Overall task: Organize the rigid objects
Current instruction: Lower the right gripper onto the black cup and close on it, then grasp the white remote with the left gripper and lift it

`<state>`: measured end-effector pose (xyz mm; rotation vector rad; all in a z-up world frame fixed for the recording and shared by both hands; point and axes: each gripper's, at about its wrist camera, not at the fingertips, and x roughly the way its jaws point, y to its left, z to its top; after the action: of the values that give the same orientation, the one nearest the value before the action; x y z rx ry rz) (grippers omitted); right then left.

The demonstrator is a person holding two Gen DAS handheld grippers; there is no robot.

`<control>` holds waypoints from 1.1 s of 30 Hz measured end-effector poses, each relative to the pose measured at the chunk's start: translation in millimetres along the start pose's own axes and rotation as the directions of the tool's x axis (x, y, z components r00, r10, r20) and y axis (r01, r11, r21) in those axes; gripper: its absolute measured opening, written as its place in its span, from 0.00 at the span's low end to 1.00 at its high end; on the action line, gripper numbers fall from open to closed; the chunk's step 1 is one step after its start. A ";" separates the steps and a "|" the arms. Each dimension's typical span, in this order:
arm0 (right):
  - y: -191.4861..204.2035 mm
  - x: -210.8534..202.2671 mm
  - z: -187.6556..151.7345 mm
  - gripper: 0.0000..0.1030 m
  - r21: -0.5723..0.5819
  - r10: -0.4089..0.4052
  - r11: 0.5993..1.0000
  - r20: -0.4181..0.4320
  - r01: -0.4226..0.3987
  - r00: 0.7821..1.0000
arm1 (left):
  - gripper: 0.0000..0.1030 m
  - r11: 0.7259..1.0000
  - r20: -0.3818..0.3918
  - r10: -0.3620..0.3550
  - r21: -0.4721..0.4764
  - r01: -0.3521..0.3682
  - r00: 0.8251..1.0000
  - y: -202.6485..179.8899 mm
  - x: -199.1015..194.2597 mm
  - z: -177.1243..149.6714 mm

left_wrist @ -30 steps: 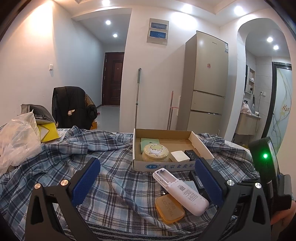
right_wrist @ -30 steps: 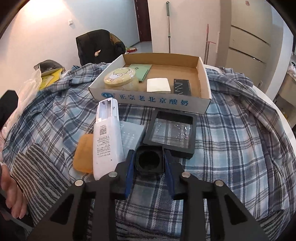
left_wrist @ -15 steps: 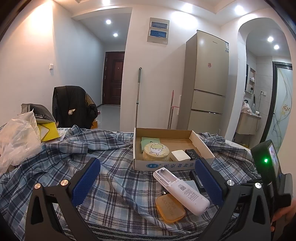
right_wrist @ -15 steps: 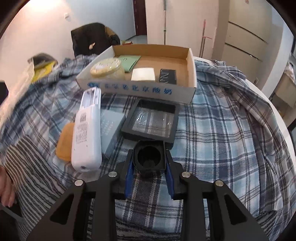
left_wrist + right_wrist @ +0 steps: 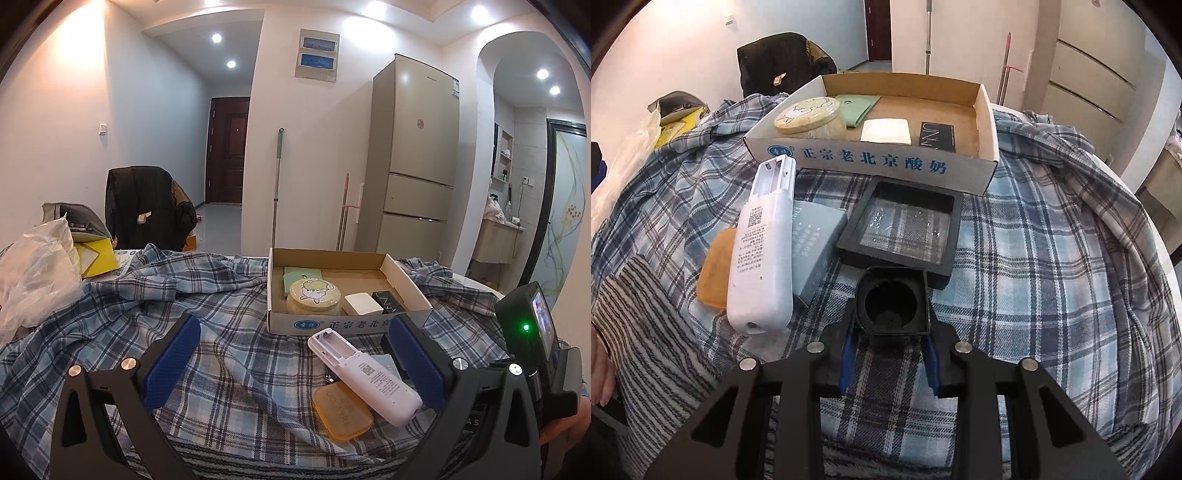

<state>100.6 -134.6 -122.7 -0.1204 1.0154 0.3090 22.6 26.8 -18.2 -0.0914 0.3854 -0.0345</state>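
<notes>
Right wrist view: the right gripper [image 5: 892, 325] has its two blue-padded jaws pressed on one small black square cup [image 5: 893, 304], open mouth toward the camera, held just over the plaid cloth [image 5: 1052, 258]. The cup's far edge overlaps the near rim of one black square frame [image 5: 903, 227] with a clear window; whether they touch cannot be told. Left of the frame lie three more loose things: one grey flat box [image 5: 816, 240], one white remote [image 5: 762, 251] with its battery cover off lying across that box, and one orange soap-like case [image 5: 714, 269] mostly hidden under the remote. Beyond them stands one shallow cardboard box [image 5: 871, 162] with blue printing on its front wall. It holds four things: one round cream tin [image 5: 809, 116], one green pouch [image 5: 858, 107] partly behind the tin, one white block [image 5: 885, 130] and one black packet [image 5: 937, 136] whose near end the wall cuts off. A striped cloth [image 5: 646, 314] lies at the left edge.

Left wrist view: the left gripper [image 5: 295, 360] hangs with its jaws spread wide and nothing between them, low over the plaid cloth. Its right finger hides the frame and most of the grey box.
</notes>
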 end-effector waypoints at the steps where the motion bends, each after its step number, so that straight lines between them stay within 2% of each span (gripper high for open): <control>1: 0.0 -0.3 -0.1 0.29 -0.004 -0.004 1.000 0.000 0.004 1.000 | 1.00 1.000 -0.001 0.001 0.000 -0.001 1.000 -0.2 0.1 -0.2; 5: 2.0 1.1 1.6 0.29 -0.002 -0.001 1.000 -0.001 0.001 1.000 | 1.00 1.000 -0.007 0.015 0.001 -0.015 1.000 -0.2 0.9 -0.5; 10: 2.1 0.7 1.3 0.29 0.000 0.000 1.000 -0.001 0.000 1.000 | 1.00 0.995 -0.038 0.100 0.003 -0.099 0.994 0.3 3.7 3.4; 13: 1.6 0.6 1.3 0.29 0.001 0.001 1.000 0.000 -0.001 1.000 | 1.00 0.992 -0.117 0.123 0.011 -0.123 0.985 -3.9 12.4 5.9; 18: 0.6 0.3 1.4 0.29 0.006 0.006 1.000 0.000 -0.006 1.000 | 1.00 0.996 -0.251 0.085 -0.012 -0.091 0.964 -15.7 30.1 7.3; 23: -2.4 0.0 1.3 0.29 0.017 0.016 1.000 0.005 -0.016 1.000 | 1.00 0.992 -0.310 0.065 -0.081 -0.094 0.949 -18.2 46.0 15.4; 26: -0.3 0.6 0.8 0.29 0.008 0.003 1.000 0.008 -0.003 1.000 | 1.00 0.988 -0.368 0.036 -0.124 -0.087 0.929 -15.4 59.3 18.9; 29: 2.3 0.5 0.3 0.29 -0.005 -0.013 1.000 0.008 0.013 1.000 | 1.00 0.987 -0.401 0.024 -0.139 -0.087 0.916 -14.2 68.5 20.7; 33: 3.8 0.4 0.0 0.29 0.003 -0.002 1.000 0.008 0.002 1.000 | 1.00 0.989 -0.408 0.036 -0.118 -0.092 0.912 -19.7 76.2 30.9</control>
<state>99.6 -130.9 -122.9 -0.1169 1.0075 0.3058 104.5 5.8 -16.2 -0.2074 0.8070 0.0388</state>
